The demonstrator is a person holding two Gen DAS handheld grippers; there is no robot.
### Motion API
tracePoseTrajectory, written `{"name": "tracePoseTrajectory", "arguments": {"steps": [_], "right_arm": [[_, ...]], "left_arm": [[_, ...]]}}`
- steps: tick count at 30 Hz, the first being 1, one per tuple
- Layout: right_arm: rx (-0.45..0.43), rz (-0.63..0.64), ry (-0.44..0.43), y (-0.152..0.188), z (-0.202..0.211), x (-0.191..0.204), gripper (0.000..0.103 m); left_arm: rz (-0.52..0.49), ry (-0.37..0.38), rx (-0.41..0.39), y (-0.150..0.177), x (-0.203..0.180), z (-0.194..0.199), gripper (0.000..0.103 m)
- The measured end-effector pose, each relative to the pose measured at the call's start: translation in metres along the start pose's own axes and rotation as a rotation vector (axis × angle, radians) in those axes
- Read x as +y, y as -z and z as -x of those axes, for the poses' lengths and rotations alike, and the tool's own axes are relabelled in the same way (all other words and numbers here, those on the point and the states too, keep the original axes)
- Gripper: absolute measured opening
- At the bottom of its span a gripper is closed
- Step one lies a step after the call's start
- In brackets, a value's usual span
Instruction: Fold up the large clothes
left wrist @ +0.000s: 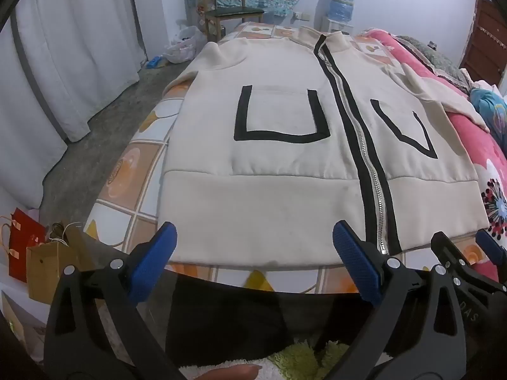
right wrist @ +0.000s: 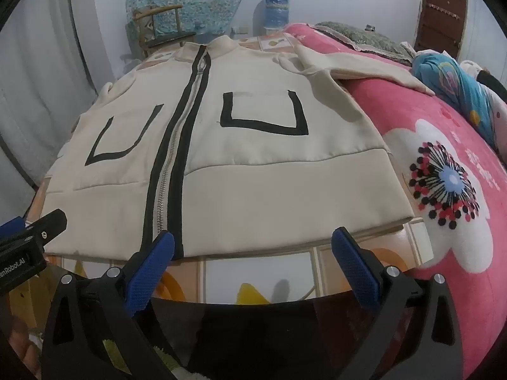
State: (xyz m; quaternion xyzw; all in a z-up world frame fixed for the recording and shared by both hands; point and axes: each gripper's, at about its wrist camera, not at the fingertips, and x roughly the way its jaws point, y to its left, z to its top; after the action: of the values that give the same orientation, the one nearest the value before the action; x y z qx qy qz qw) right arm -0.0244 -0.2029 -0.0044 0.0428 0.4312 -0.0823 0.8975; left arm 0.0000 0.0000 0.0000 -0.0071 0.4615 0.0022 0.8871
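Lying flat and zipped on the bed (left wrist: 133, 190), the cream jacket (left wrist: 269, 202) spreads from 6 o'clock toward 12, collar far, broad ribbed hem near. Its cloth looks soft and matte, like fleece. A metal zipper (left wrist: 375, 190) with toothed silver links runs up the front between two black bands. Black tape outlines a square, U-shaped pocket (left wrist: 279, 117) on each chest panel. One sleeve (right wrist: 332, 76) drapes at 1 o'clock onto a plush pink blanket (right wrist: 443, 221) printed with a white flower.

The left gripper (left wrist: 253, 253) hovers just short of the hem, its blue, stippled pads (left wrist: 152, 259) wide apart and holding nothing. The right gripper (right wrist: 253, 253) is likewise spread, empty, near the hem beside the zipper's end. Glossy tile-patterned sheeting covers the bed. A wooden chair (left wrist: 228, 3) stands at 12 o'clock.
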Motion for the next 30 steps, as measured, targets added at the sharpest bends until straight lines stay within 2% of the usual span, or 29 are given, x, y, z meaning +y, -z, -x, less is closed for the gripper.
{"name": "tracePoseTrajectory", "arguments": {"steps": [13,30], "right_arm": [[-0.001,0.000,0.004,-0.001,0.003,-0.001,0.097],[-0.005,0.003,0.005,-0.002,0.004,-0.004,0.097]], "left_arm": [[-0.002,0.009,0.008,0.006,-0.013,0.000,0.096],[-0.010,0.017,0.013,0.004,-0.008,0.001,0.096]]}}
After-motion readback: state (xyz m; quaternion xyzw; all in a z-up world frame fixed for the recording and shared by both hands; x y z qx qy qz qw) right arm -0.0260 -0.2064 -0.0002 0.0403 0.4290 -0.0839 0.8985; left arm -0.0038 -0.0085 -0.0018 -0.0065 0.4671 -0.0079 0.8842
